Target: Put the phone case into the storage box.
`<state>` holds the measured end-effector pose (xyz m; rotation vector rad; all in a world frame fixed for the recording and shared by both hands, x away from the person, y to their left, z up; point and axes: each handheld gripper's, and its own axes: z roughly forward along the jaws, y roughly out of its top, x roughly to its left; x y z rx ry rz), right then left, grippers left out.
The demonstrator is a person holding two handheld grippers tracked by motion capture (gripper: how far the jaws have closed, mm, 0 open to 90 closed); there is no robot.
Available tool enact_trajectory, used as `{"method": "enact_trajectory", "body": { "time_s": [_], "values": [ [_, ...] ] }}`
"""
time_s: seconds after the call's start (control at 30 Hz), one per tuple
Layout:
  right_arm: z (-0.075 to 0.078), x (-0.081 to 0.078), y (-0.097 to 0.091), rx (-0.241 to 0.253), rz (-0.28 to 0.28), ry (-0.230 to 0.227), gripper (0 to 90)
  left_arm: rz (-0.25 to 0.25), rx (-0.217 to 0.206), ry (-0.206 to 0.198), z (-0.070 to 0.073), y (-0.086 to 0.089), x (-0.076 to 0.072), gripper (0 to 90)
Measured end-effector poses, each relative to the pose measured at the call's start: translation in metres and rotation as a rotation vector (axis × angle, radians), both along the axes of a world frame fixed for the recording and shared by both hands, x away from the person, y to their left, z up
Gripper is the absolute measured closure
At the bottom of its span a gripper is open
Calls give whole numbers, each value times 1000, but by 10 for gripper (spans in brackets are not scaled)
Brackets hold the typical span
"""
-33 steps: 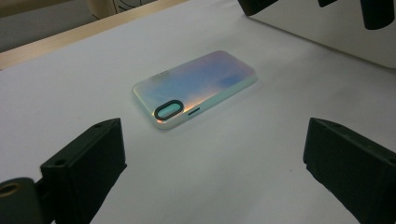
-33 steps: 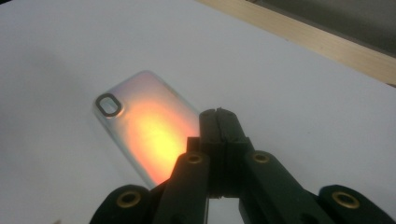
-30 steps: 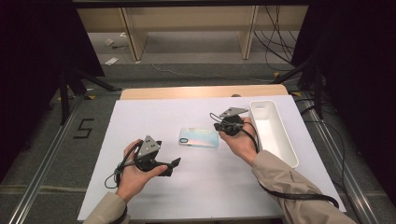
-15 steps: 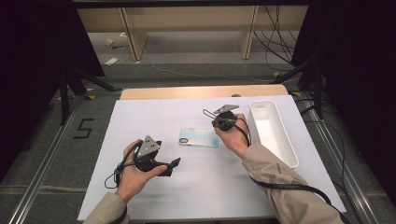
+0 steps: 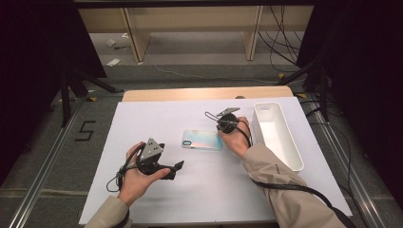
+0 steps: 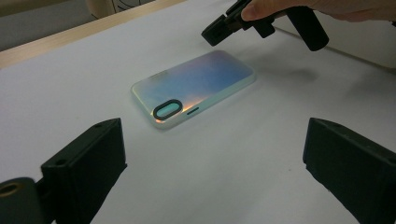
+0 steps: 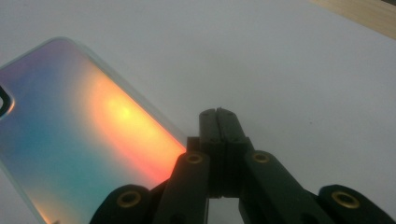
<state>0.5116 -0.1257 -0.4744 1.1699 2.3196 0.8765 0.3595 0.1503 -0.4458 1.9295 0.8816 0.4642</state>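
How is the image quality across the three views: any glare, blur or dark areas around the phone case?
High view: white table cover evenly lit, room sides nearly black, phone case sharp. Left gripper view: case crisp with iridescent sheen, own jaws soft at the bottom, right gripper casts a faint shadow. Right gripper view: case blurred, strong orange glare; shut right gripper close and soft.

High cam overhead, gripper cams close, sharing phone case [image 5: 203,140]

Closed claw [image 7: 218,114] beside iridescent phone case [image 7: 79,140]
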Motion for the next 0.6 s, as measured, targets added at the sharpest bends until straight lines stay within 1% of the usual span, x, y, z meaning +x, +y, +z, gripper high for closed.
{"method": "enact_trajectory", "body": {
  "time_s": [0.3, 0.6],
  "values": [
    [-5, 1, -1, -20, 2, 12, 900, 0, 1, 0, 0, 0, 0, 51],
    [-6, 3, -2, -24, -4, 19, 900, -2, 4, 4, -1, -1, 0, 52]
  ]
}}
